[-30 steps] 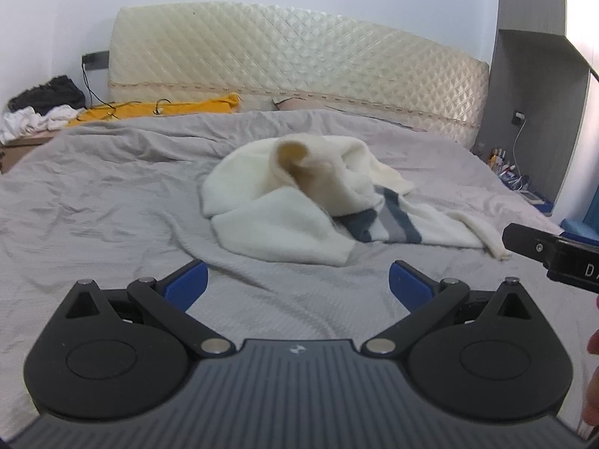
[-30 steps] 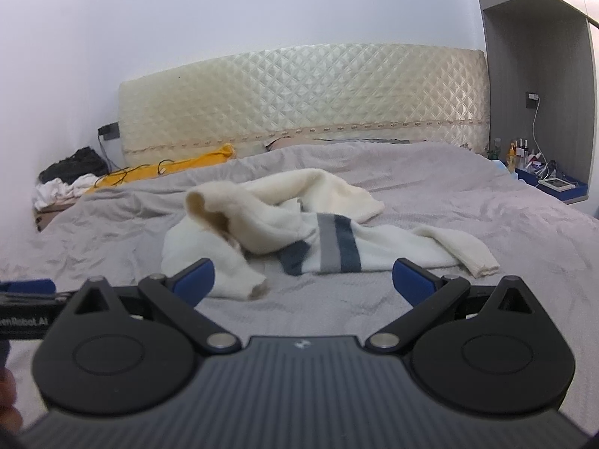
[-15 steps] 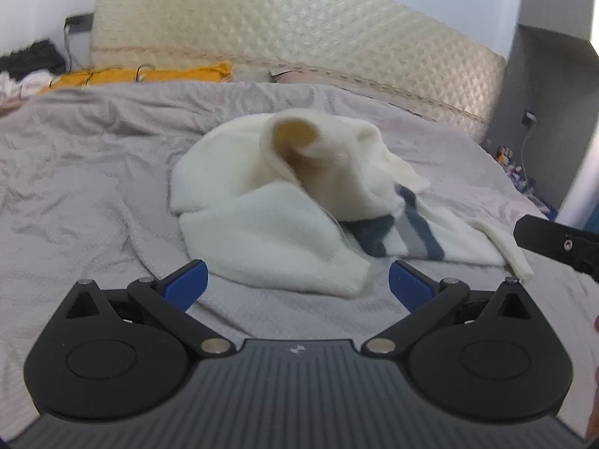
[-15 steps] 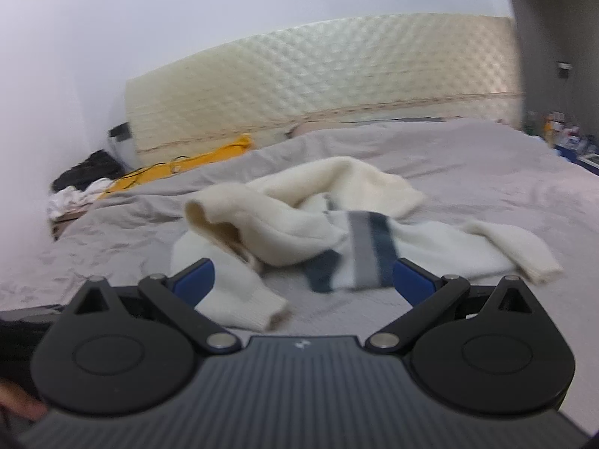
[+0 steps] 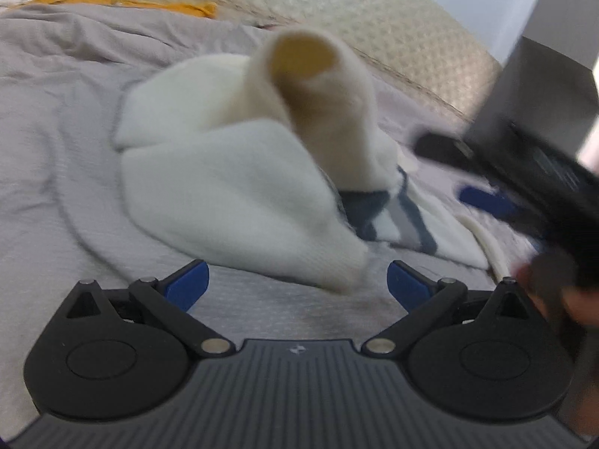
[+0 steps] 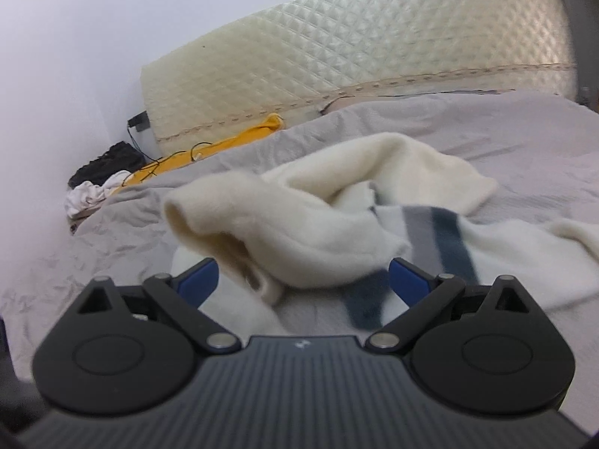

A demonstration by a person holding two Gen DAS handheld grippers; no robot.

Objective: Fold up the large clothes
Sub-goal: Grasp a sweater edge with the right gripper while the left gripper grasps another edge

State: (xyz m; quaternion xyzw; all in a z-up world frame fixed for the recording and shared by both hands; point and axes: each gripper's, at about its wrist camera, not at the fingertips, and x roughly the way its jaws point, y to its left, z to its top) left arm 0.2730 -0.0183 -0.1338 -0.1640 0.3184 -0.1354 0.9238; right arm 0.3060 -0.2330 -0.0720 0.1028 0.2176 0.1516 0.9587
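Two hand-held grippers hover low over the bed, both spread wide and holding nothing: the left gripper [image 5: 295,280] just short of the nearest corner of the crumpled cream knit sweater with grey and navy stripes [image 5: 239,187], the right gripper [image 6: 303,277] with its blue pads on either side of a drooping cream fold of the same sweater [image 6: 299,224]. That sweater lies bunched in the middle of the wrinkled grey bedspread [image 5: 56,149], one open cuff standing up like a tube. I judge the fold has not begun, and the step in hand is reaching for a first hold. To do it well, each gripper should pinch a single layer at an edge or hem, not the heaped middle, then draw the cloth flat before any crease is made. Only the left wrist view shows the right gripper [image 5: 498,202], blurred, over the striped part beyond the sweater's near corner, with a bit of hand under it. Only the right wrist view shows, behind the sweater, a yellow cloth [image 6: 232,142], a small heap of black and white clothes [image 6: 97,179] and the whole cream quilted headboard [image 6: 355,75].
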